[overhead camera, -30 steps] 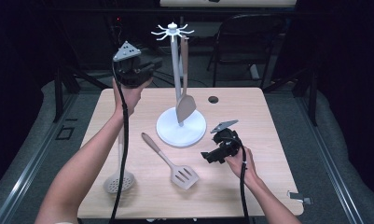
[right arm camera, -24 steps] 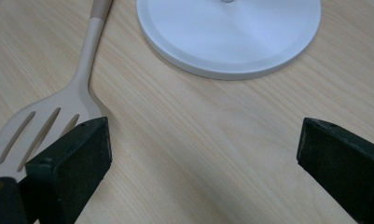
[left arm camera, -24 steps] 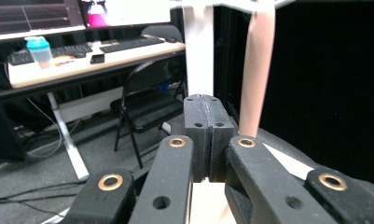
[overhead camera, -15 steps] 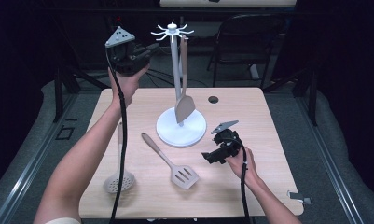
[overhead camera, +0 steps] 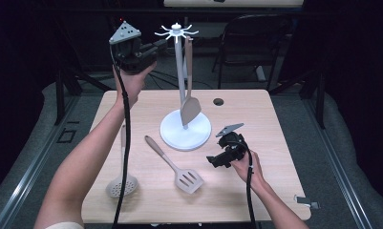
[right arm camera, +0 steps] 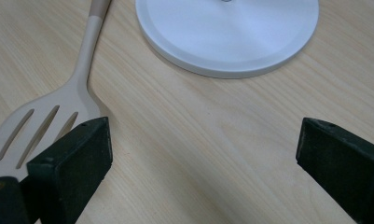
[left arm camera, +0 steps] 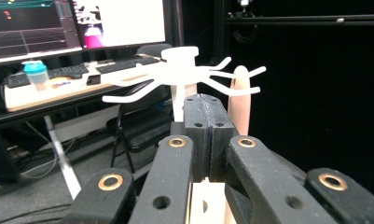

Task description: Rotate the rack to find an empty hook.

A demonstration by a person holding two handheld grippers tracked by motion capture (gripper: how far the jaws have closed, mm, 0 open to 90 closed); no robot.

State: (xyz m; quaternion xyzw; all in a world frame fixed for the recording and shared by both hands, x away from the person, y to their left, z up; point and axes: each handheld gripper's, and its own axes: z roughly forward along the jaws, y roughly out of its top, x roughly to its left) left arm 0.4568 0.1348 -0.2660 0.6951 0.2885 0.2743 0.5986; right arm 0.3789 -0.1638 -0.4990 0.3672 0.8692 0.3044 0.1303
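Note:
A white utensil stand point(overhead camera: 176, 32) with hook arms at its top rises from a round base point(overhead camera: 185, 130) on the wooden table point(overhead camera: 265, 124). A beige spatula point(overhead camera: 189, 107) hangs from one hook. My left gripper point(overhead camera: 158, 46) is held high, just left of the hook crown point(left arm camera: 180, 53), its jaws shut with nothing between them point(left arm camera: 208, 100). The hung spatula's handle point(left arm camera: 240, 102) shows behind the jaws. A slotted turner point(overhead camera: 188, 180) and a skimmer point(overhead camera: 122, 186) lie on the table. My right gripper point(overhead camera: 213, 160) rests low, open and empty point(right arm camera: 203, 149), beside the turner point(right arm camera: 40, 121).
A small dark hole point(overhead camera: 218, 101) sits in the tabletop behind the base point(right arm camera: 226, 32). A black chair point(overhead camera: 256, 43) stands beyond the far edge. In the left gripper view a desk with monitors and a keyboard point(left arm camera: 82, 70) lies further off.
The left hand has lifted its shut gripper higher, up to the level of the stand's hooks. The right hand and the utensils on the table have stayed put.

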